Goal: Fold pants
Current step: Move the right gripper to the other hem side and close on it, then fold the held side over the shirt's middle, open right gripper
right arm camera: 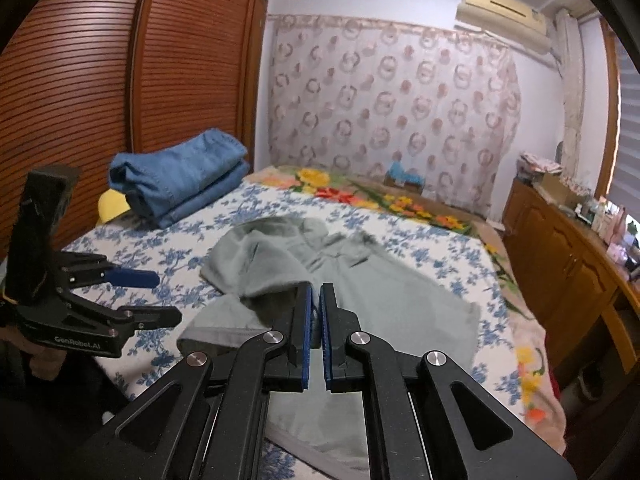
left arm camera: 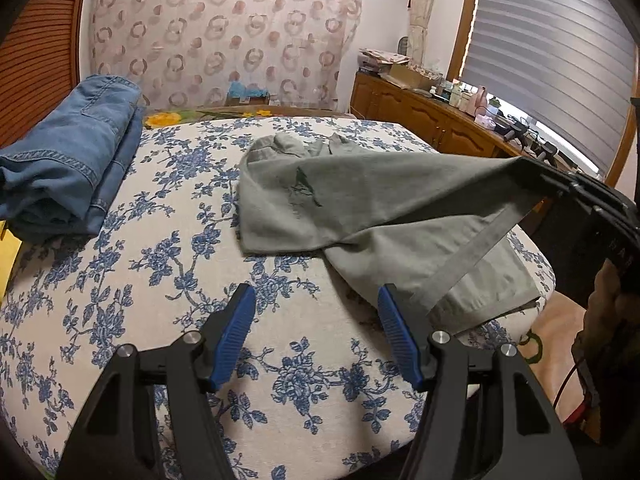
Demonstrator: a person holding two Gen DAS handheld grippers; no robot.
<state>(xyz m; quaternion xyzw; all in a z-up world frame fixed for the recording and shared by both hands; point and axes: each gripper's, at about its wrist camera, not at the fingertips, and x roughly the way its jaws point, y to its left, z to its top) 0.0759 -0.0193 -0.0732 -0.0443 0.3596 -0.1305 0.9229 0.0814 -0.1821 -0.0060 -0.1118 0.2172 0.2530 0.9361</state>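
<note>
Grey-green pants (left arm camera: 360, 200) lie spread on a bed with a blue floral cover (left arm camera: 160, 280). My left gripper (left arm camera: 316, 300) is open and empty, just left of the near pant leg's hem. My right gripper (right arm camera: 316, 292) is shut on a fold of the pants (right arm camera: 380, 292) and lifts one leg off the bed; in the left wrist view it shows at the right (left arm camera: 532, 168) with the cloth stretched taut up to it. The left gripper also shows in the right wrist view (right arm camera: 160, 296), open, to the left of the pants.
Folded blue jeans (left arm camera: 68, 160) lie at the bed's far left, also in the right wrist view (right arm camera: 180, 176). A wooden cabinet (left arm camera: 420, 116) with clutter runs along the right wall. A louvred wooden wardrobe (right arm camera: 120, 80) stands left. A patterned curtain (left arm camera: 220, 32) hangs behind.
</note>
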